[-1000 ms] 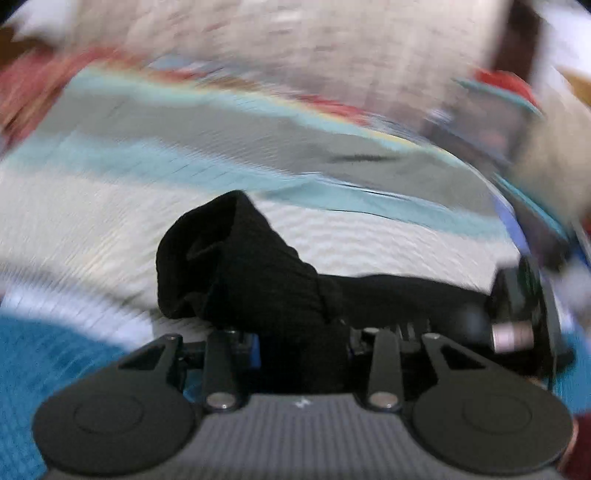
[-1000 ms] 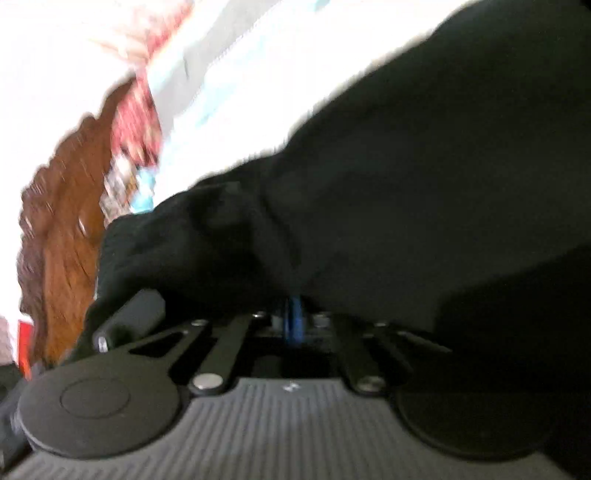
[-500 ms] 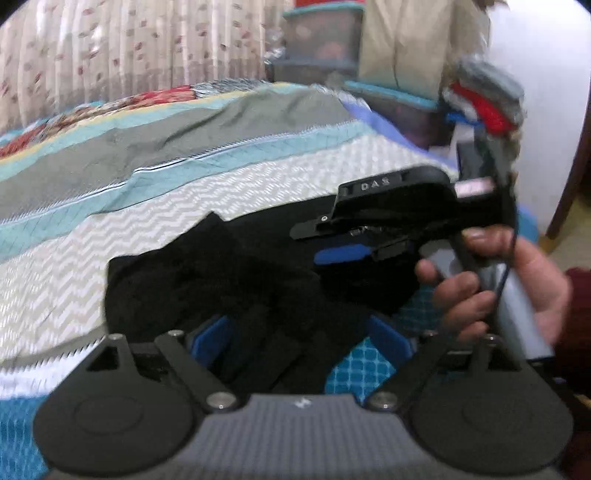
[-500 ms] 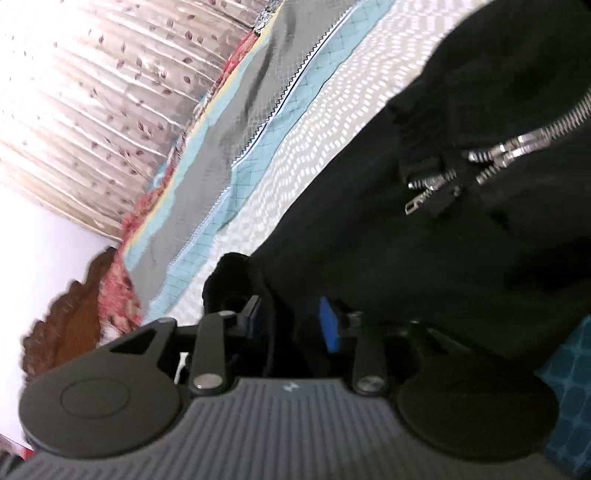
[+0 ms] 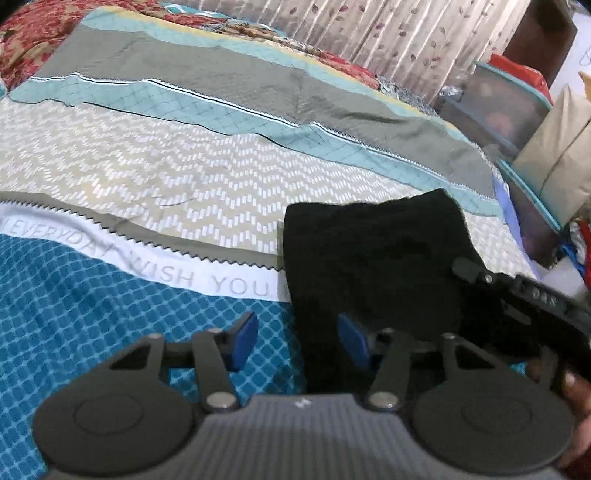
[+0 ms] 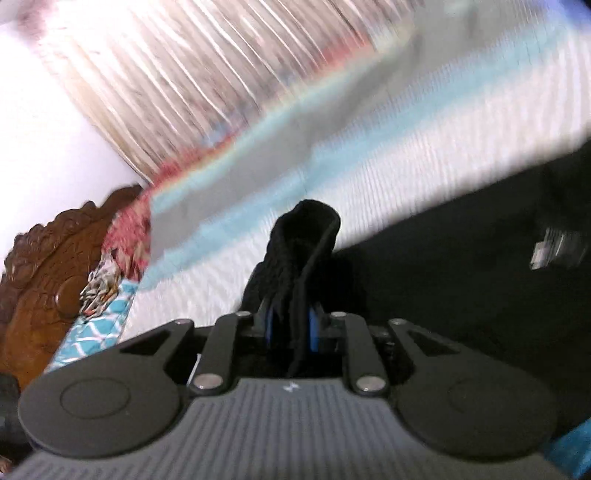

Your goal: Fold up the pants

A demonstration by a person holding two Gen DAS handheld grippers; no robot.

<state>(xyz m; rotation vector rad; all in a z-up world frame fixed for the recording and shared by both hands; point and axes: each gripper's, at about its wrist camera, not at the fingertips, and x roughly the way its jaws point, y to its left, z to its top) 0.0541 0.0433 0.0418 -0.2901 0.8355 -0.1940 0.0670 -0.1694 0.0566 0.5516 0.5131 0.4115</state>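
Observation:
The black pants (image 5: 373, 266) lie bunched on the patterned bedspread (image 5: 184, 166), right of centre in the left wrist view. My left gripper (image 5: 299, 341) is open, its blue pads apart, one over the bedspread and one at the pants' near edge. My right gripper (image 6: 291, 325) is shut on a raised fold of the black pants (image 6: 303, 240); the rest of the cloth spreads dark to the right. The right gripper's body also shows at the right edge of the left wrist view (image 5: 532, 306), held by a hand.
A curtain (image 5: 388, 33) hangs behind the bed. Storage boxes (image 5: 506, 107) and a cardboard box (image 5: 557, 155) stand at the right. A carved wooden headboard (image 6: 48, 280) shows at the left of the blurred right wrist view.
My left gripper has let go of the pants and opened, then drawn back to the left. My right gripper has closed on a fold of the pants and is moving fast.

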